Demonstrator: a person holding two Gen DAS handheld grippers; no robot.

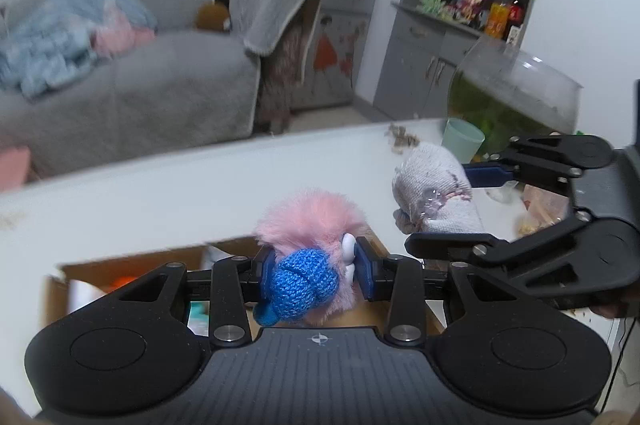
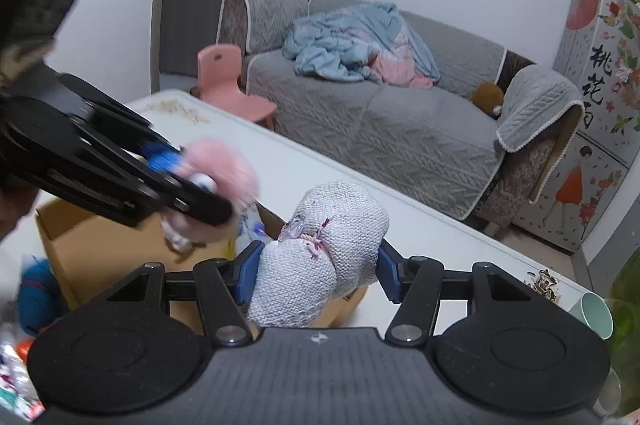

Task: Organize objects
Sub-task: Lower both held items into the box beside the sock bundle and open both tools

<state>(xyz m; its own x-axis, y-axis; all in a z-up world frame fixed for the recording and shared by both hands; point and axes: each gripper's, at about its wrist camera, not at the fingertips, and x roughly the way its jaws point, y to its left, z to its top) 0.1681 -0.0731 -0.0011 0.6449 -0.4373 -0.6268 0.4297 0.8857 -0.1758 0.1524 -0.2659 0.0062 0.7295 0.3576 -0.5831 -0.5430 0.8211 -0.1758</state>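
My left gripper (image 1: 316, 271) is shut on a fluffy pink toy (image 1: 308, 221) with a blue knitted part (image 1: 300, 283), held over an open cardboard box (image 1: 124, 265). In the right wrist view the same left gripper (image 2: 188, 181) comes in from the left, blurred, with the pink toy (image 2: 228, 173) above the box (image 2: 92, 245). My right gripper (image 2: 316, 271) is shut on a white knitted item (image 2: 340, 225) with small pink marks and a clear bead. In the left wrist view the right gripper (image 1: 448, 205) holds that white knit (image 1: 432, 185) at the right.
A white table (image 1: 160, 193) carries the box, a pale green cup (image 1: 464, 141), a glass fish bowl (image 1: 516, 93) and scattered seed shells (image 2: 544, 285). A teal yarn ball (image 2: 38, 289) lies left of the box. Behind stand a grey sofa (image 2: 400, 121), a pink chair (image 2: 232, 85) and a cabinet (image 1: 436, 61).
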